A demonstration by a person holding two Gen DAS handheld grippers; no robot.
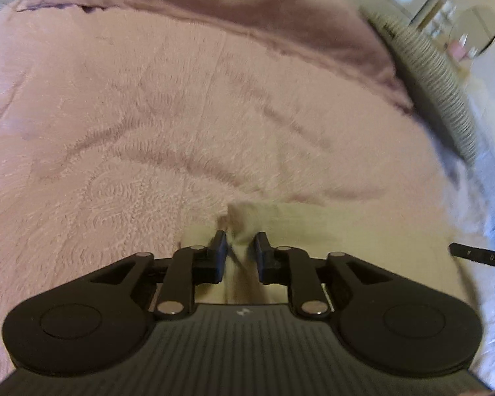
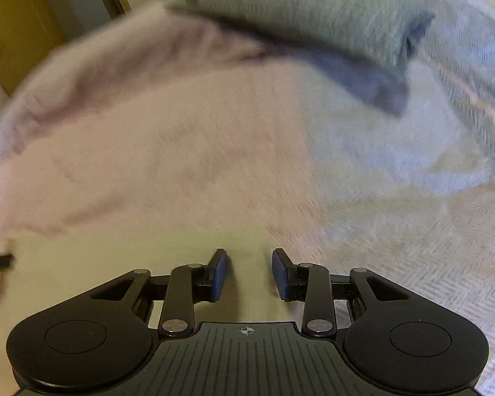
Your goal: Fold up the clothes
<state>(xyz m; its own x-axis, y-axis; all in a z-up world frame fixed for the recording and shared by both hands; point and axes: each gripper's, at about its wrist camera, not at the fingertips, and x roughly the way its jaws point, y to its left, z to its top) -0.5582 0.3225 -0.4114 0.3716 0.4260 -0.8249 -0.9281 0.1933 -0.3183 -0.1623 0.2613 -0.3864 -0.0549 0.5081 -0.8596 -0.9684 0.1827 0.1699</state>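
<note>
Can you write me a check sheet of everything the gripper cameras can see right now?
Surface: fluffy pink blanket; pale blue-white woven bedcover beside it.
Job's things: pale cream cloth, a fold pinched up off the blanket.
Clutter: grey-green fuzzy pillow; ribbed grey knit item, blurred.
Grippers: left gripper shut on the cloth; right gripper open over it.
Cables: nothing seen.
Surroundings: yellow wooden door; round mirror.

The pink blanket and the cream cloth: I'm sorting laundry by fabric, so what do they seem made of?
Pink blanket: probably plush fleece or chenille; fuzzy, matte pile with brushed swirls and creases. Cream cloth: seemingly a thin, smooth woven fabric, perhaps cotton; flat, no pile, pinched into a fold between the left claw fingers.
</note>
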